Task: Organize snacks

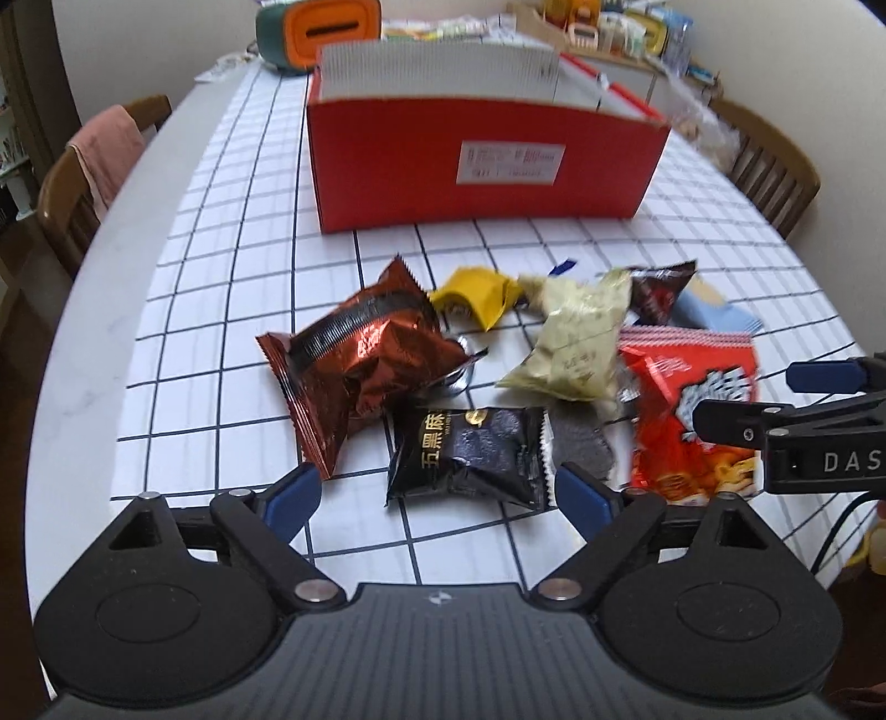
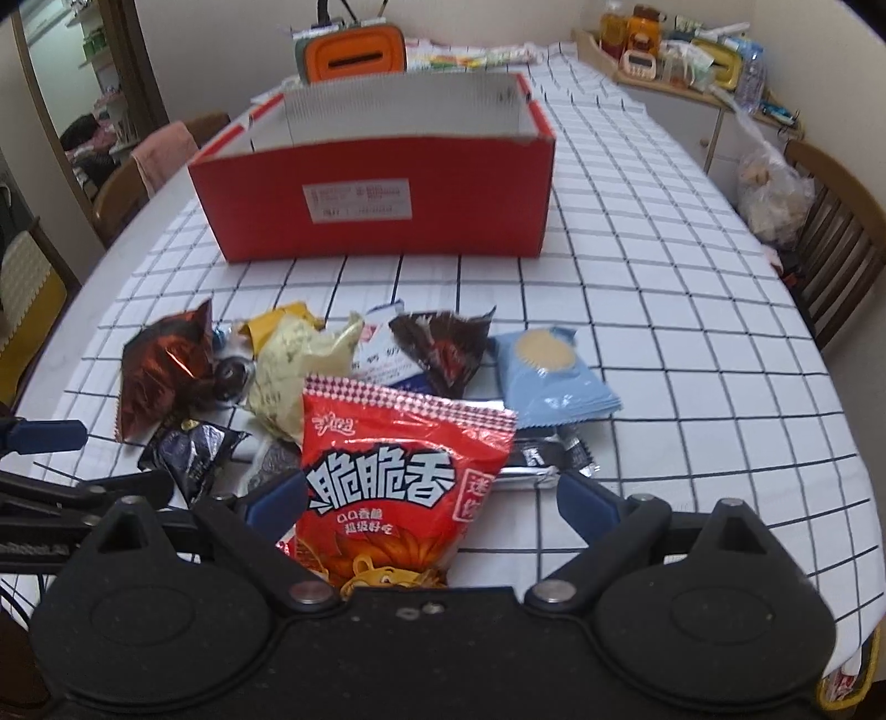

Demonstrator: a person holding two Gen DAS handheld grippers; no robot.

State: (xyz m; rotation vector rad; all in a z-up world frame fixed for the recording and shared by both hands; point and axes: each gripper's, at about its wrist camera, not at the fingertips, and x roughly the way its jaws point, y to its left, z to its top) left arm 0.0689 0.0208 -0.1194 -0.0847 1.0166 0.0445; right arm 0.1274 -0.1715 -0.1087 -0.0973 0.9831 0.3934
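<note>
A pile of snack packets lies on the checked tablecloth in front of an open red box (image 1: 482, 166), also in the right wrist view (image 2: 376, 194). My left gripper (image 1: 437, 493) is open, its fingers either side of a black packet (image 1: 470, 448), with a copper foil bag (image 1: 360, 360) just left. My right gripper (image 2: 432, 498) is open around a red noodle-snack bag (image 2: 398, 482), which also shows in the left wrist view (image 1: 686, 421). A pale yellow packet (image 2: 293, 365), a light blue packet (image 2: 554, 371) and a dark red packet (image 2: 448, 349) lie behind.
An orange and green container (image 2: 349, 50) stands behind the box. Wooden chairs (image 2: 830, 232) flank the table; a plastic bag (image 2: 775, 194) sits on the right one. A cluttered sideboard (image 2: 681, 55) stands at the back right. The table edge (image 1: 94, 310) curves at left.
</note>
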